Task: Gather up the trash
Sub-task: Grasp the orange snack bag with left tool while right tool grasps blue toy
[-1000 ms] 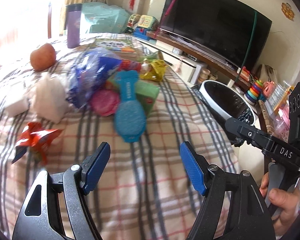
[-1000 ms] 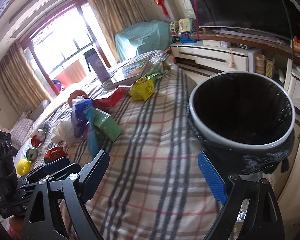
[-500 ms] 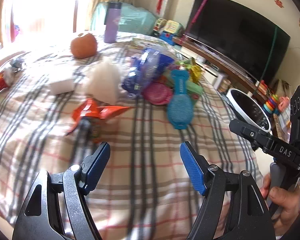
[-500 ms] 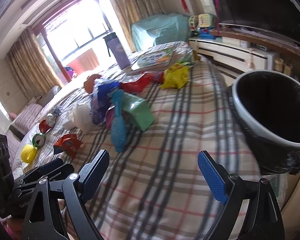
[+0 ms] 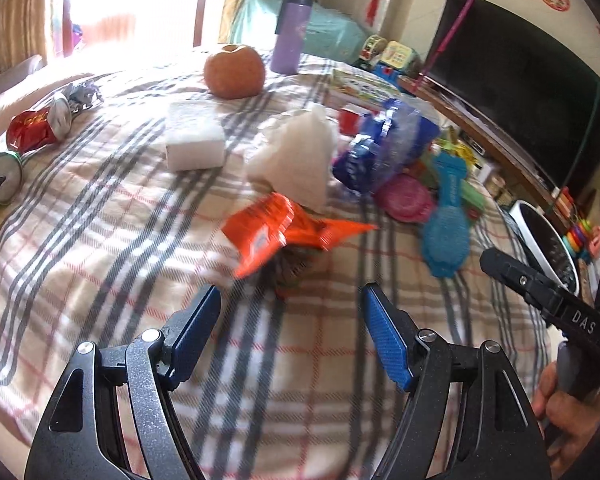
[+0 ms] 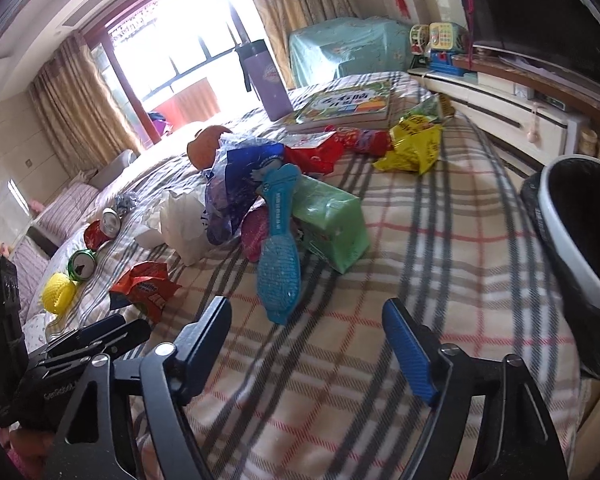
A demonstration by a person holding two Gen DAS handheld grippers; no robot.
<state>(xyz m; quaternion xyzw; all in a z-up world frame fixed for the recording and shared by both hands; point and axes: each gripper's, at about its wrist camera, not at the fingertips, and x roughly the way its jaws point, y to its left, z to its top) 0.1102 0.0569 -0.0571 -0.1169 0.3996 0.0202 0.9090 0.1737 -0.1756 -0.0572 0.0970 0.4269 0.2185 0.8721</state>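
Orange wrapper (image 5: 288, 228): on the plaid bed (image 5: 100, 240), just ahead of your left hand-held gripper (image 5: 292, 328) | left: released, empty | right hand-held gripper (image 6: 306, 338): jaws just narrowed, nothing between, released | bin (image 6: 572, 248): at bed's right edge | brush (image 6: 278, 252): ahead of right gripper.

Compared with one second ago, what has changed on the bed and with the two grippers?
Both views swung from the trash bin toward the litter. The left gripper now faces the orange wrapper. The right gripper has just been closing a little, nothing between its jaws. Nothing was picked up; the items lie as before.
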